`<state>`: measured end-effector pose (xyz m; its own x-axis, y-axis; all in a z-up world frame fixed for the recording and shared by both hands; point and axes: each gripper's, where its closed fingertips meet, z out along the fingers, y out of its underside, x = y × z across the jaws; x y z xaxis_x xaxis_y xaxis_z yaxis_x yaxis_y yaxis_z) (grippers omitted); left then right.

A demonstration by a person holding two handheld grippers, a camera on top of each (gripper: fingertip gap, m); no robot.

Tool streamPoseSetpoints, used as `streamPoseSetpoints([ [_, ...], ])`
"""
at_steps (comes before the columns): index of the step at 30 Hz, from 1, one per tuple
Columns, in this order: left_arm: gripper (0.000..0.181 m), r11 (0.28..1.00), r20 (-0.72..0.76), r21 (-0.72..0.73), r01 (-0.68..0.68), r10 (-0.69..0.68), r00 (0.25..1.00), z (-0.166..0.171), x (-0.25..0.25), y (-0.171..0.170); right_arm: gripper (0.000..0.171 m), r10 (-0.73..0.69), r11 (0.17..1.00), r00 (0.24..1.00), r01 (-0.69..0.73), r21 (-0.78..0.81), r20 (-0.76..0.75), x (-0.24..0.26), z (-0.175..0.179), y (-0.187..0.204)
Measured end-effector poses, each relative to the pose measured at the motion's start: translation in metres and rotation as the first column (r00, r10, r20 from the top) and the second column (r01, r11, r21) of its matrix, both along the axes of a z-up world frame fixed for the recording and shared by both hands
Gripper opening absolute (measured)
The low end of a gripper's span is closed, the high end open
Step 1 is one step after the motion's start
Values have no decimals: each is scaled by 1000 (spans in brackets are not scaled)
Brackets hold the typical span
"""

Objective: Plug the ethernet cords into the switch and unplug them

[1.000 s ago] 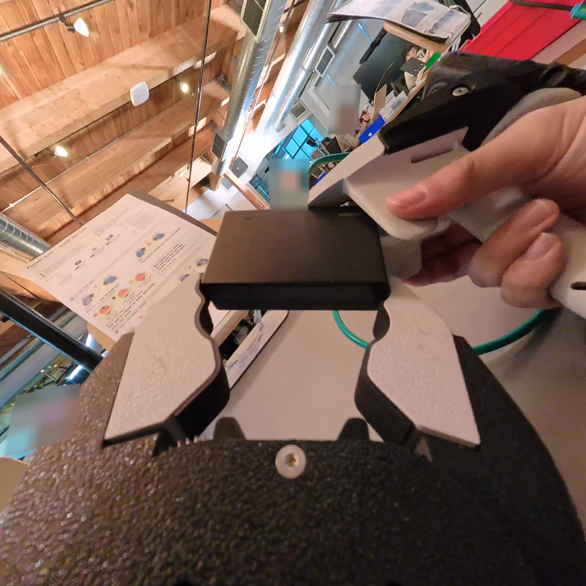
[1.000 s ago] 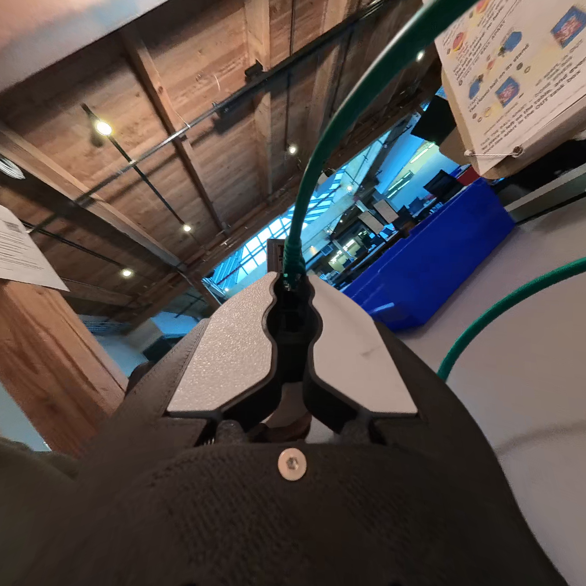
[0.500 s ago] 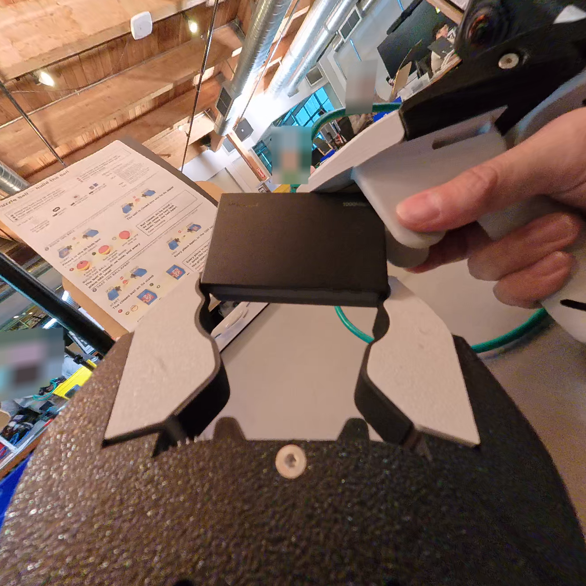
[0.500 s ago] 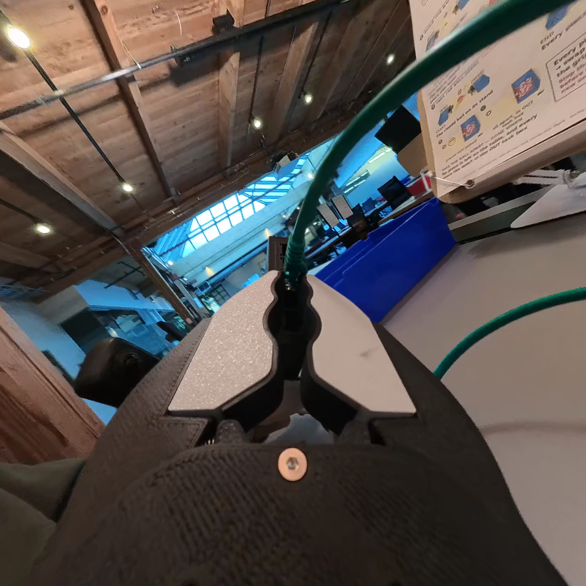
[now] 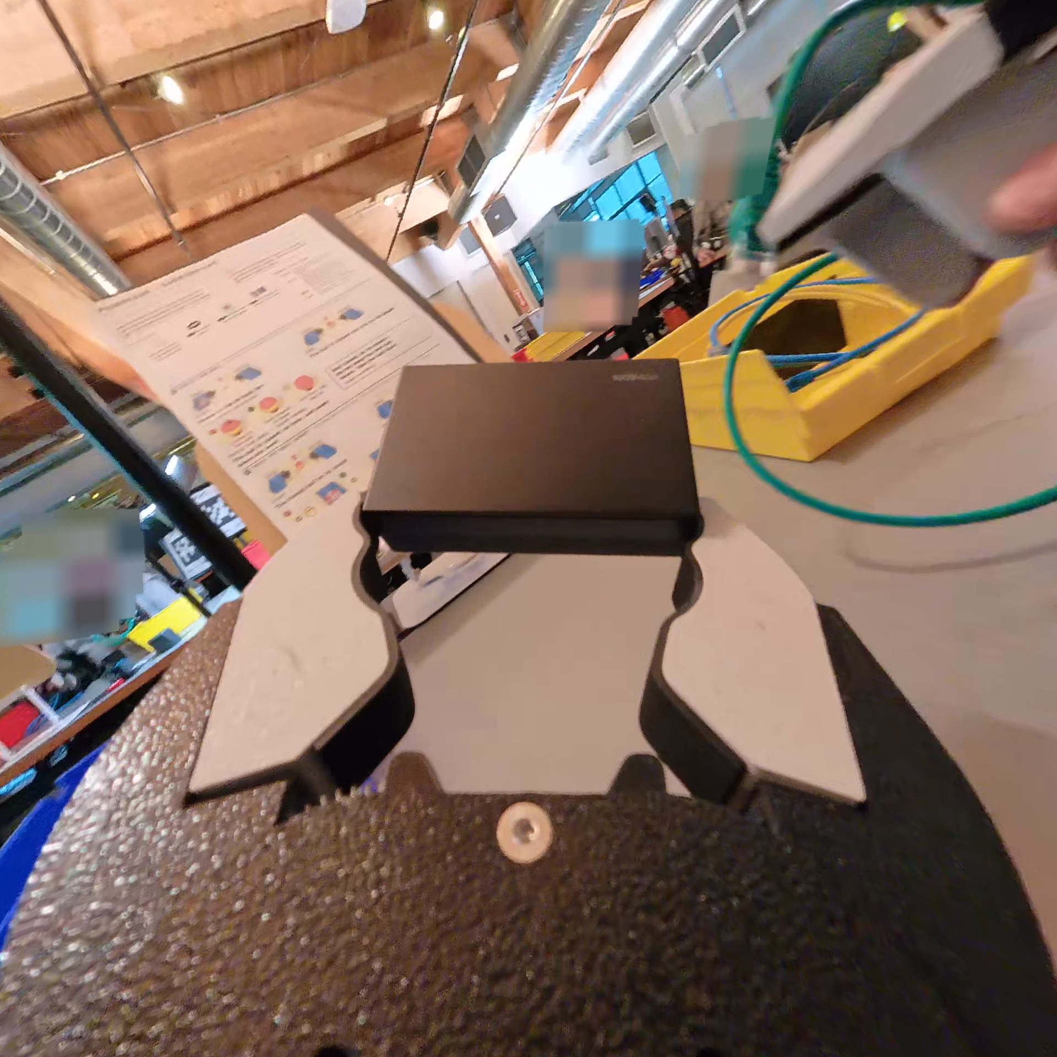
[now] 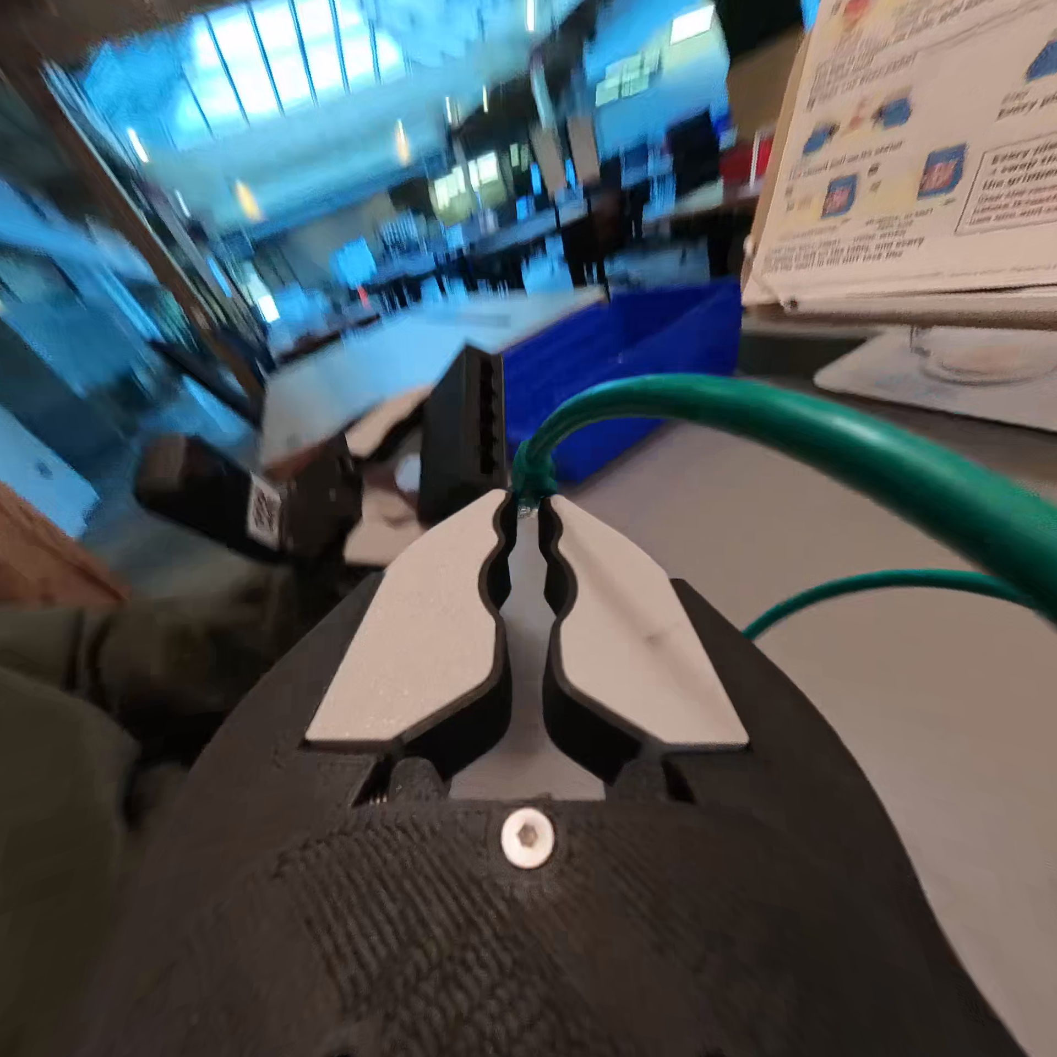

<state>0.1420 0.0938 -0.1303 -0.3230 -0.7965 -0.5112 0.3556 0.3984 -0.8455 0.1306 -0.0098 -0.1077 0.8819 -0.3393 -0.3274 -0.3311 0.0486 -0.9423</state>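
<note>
The switch (image 5: 535, 434) is matt black. One cord (image 6: 801, 423) is green; the cords (image 5: 812, 366) in the yellow bin (image 5: 801, 412) are blue. Both grippers have pale grey fingers (image 5: 303, 646) on speckled black bodies. The worktop (image 5: 858, 600) is plain grey, another bin (image 6: 618, 366) deep blue, the ceiling (image 5: 229, 114) warm brown wood.

The switch (image 5: 535, 443) has a smooth matt black casing (metal or plastic, hard to tell). The left gripper (image 5: 529, 537) has a pebbled black plastic body and matt grey pads. The green ethernet cord (image 6: 829, 434) looks smooth and rubbery. The table (image 5: 892, 640) is matt grey.
</note>
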Motion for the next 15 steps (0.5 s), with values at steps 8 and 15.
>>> streamPoseSetpoints([
  [8, 100, 996, -30, -49, -75, 73, 997, 2, 13, 39, 8, 100, 854, 993, -56, -518, 57, 21, 3, -48],
  [15, 100, 999, -54, -13, -50, 49, 997, -9, 14, 30, 8, 127, 670, 991, -56, -740, 39, 73, 43, -115],
])
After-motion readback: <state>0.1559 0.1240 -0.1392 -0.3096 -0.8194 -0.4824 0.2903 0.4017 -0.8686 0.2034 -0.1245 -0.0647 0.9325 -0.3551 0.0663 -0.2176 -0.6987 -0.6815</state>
